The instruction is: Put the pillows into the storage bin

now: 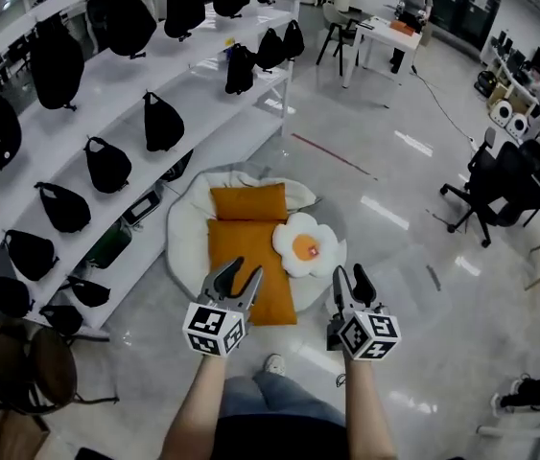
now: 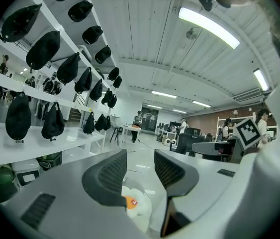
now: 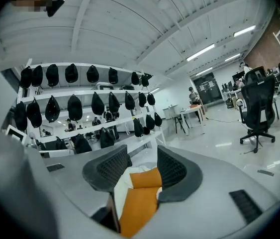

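Observation:
On the floor lies a round white cushion point(image 1: 185, 242) with three pillows on it: a small orange pillow point(image 1: 247, 202), a larger orange pillow point(image 1: 241, 262) and a fried-egg pillow point(image 1: 308, 247). My left gripper point(image 1: 241, 276) hovers over the near end of the larger orange pillow, open and with nothing between its jaws. My right gripper point(image 1: 350, 278) is just right of the cushion's near edge, also open and not holding anything. In the left gripper view the egg pillow point(image 2: 137, 205) shows below the left gripper point(image 2: 140, 168). In the right gripper view both orange pillows point(image 3: 139, 203) lie beyond the right gripper point(image 3: 143, 166).
White shelves point(image 1: 202, 94) carrying several black bags run along the left, close to the cushion. A black office chair point(image 1: 500, 190) stands at the right. Far back, a person sits at a white table point(image 1: 385, 32). A brown stool point(image 1: 30, 362) is at the lower left.

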Demonstrator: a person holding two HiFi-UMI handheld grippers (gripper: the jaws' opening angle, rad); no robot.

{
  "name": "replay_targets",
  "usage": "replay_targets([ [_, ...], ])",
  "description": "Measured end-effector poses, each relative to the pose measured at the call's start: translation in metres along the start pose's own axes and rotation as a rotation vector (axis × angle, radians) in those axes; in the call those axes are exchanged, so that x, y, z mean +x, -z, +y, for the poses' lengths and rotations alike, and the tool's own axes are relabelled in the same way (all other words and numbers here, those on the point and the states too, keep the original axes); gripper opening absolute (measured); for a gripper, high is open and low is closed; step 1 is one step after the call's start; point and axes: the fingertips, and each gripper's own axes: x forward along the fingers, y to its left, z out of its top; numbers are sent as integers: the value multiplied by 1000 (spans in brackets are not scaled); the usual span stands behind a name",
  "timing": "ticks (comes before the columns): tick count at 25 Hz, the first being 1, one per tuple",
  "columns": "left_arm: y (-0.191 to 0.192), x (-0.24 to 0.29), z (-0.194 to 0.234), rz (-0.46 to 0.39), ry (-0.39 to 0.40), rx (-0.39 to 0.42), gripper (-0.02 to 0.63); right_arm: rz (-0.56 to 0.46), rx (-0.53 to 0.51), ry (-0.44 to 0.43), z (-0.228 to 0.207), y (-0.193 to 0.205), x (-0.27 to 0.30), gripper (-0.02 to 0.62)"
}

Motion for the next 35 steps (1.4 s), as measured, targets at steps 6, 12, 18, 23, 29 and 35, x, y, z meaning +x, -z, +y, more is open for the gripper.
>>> replay_targets([
  [6,-5,44,8,17,-13,-9,166,10,16,8,-34,-12,34,172],
  [12,-2,67,20,45,-14,-22,166,27,29,23,-47,-12,56,172],
  [18,-2,92,25,79,32,-8,166,35,49,50,-54,-12,73,172],
  [23,-10,117,40,90,71,10,166,25,57,76,-55,-18,96,172],
  [29,-14,143,59,95,104,19,166,16,72,108,-59,-15,119,172],
  [35,-12,158,64,117,130,28,166,18,75,134,-65,-14,129,172],
])
